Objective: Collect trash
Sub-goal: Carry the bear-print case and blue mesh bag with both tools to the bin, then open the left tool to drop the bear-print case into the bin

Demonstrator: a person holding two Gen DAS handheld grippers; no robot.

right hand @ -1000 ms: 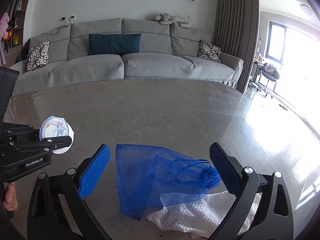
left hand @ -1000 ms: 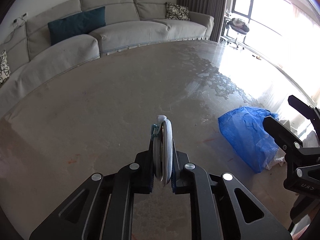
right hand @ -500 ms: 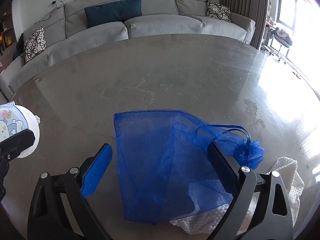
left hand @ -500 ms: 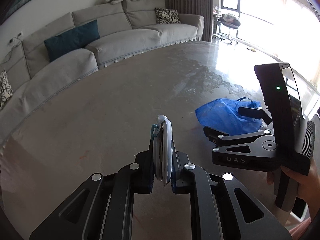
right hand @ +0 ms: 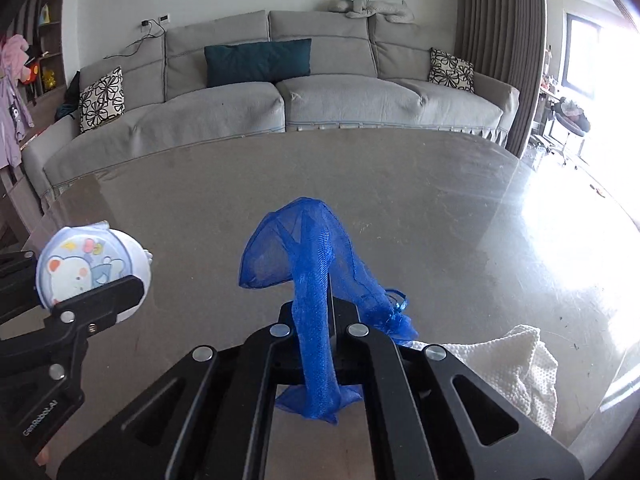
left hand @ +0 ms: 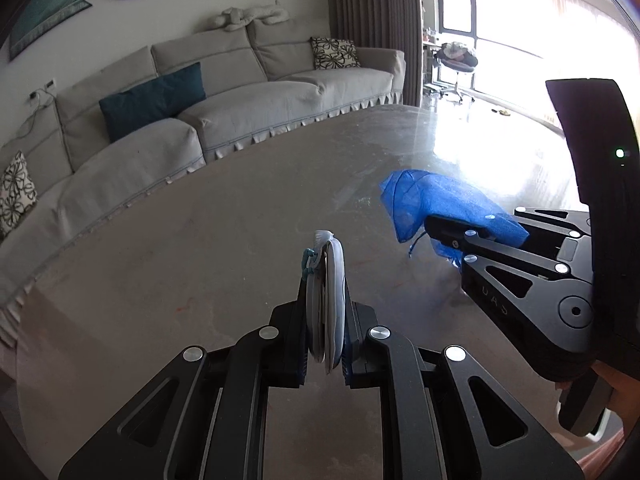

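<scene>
Trash pickup under way, both grippers loaded.
Left wrist view: left gripper jaws pinch a round lid edgewise. Right wrist view: right gripper jaws, having just closed, clamp blue mesh bag above the table; white towel remains, so next comes depositing.

Only two markings are readable. In the right wrist view, the black body of the left gripper, at the lower left edge, carries small white letters that read "GenRoboLAI"; the last letters are small and I am not fully sure of them. In the left wrist view, the black side plate of the right gripper has raised letters that look like "UAS" or "DAS", which I cannot decide. The round white lid with a cartoon bear picture shows no words.
</scene>
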